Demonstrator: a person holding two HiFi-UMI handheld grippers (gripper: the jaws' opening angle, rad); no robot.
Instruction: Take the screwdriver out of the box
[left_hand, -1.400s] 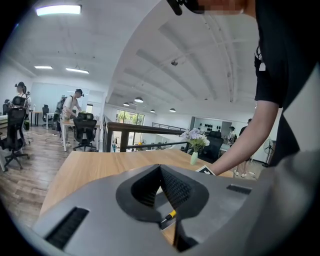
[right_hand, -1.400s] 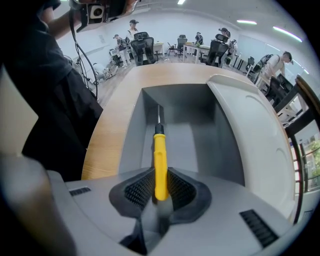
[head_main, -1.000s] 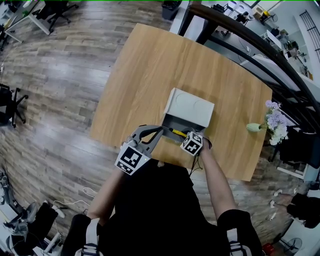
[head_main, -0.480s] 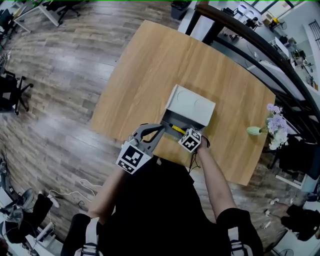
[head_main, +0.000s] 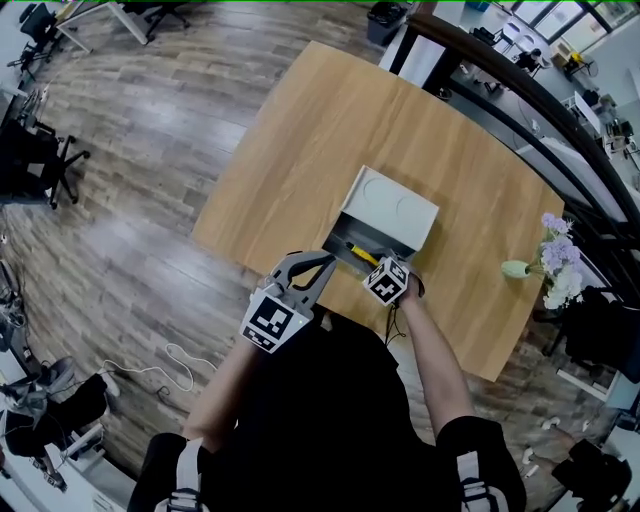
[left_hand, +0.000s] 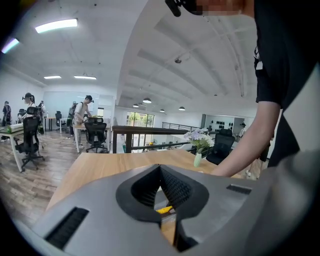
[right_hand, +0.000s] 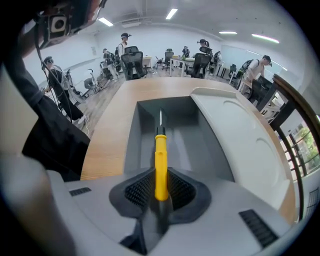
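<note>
1. While the grey box (head_main: 395, 205) sits open by the near edge of the tabletop (head_main: 300, 130), we must not bump it.
2. Our left gripper (left_hand: 160, 170), jaws together and empty, should stay out of the way.
3. Our right gripper (right_hand: 160, 186) is clamped on the yellow screwdriver (right_hand: 160, 165), whose tip points into the box. We should lift slowly and straight, clear of the walls.
4. Since a second ago, the left gripper has come up a little. The right one has hardly moved.

Yellow-handled screwdriver (right_hand: 160, 160), handle clamped in the right gripper (right_hand: 160, 181), points shaft-first into the open grey box (right_hand: 134, 135), white lid (head_main: 390, 208) tipped back.
</note>
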